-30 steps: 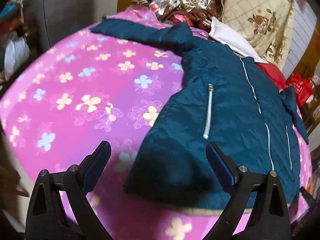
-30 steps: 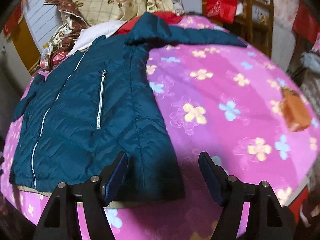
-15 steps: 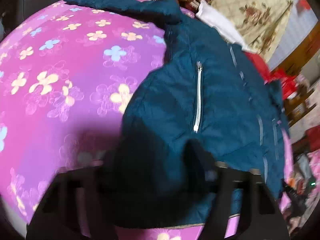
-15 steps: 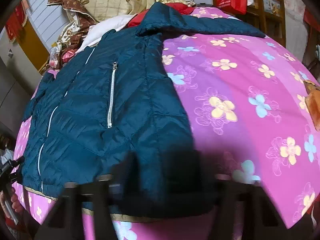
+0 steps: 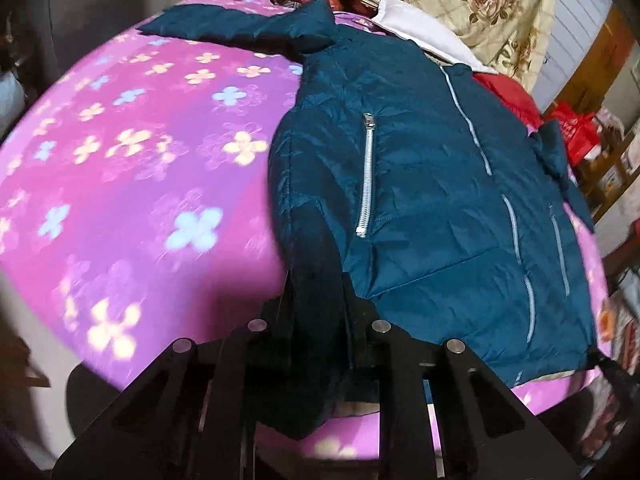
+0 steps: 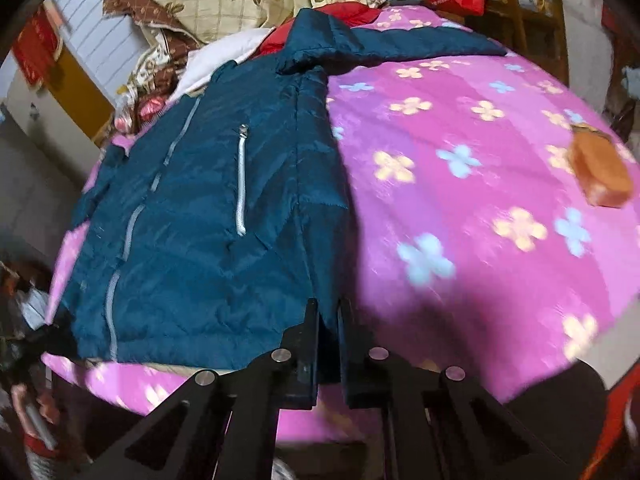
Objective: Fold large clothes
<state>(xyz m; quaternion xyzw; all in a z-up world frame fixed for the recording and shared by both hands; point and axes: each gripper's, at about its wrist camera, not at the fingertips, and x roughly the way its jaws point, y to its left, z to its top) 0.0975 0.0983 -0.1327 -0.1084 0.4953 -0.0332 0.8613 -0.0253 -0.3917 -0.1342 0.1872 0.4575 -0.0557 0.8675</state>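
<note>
Jaws of left gripper (image 5: 318,292) and right gripper (image 6: 328,320), just closed, pinch jacket (image 5: 420,184) hem corners.

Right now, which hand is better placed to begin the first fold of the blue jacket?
Neither clearly. The left gripper and the right gripper have both just closed on the jacket hem, one at each bottom corner. I would lift both together.
</note>
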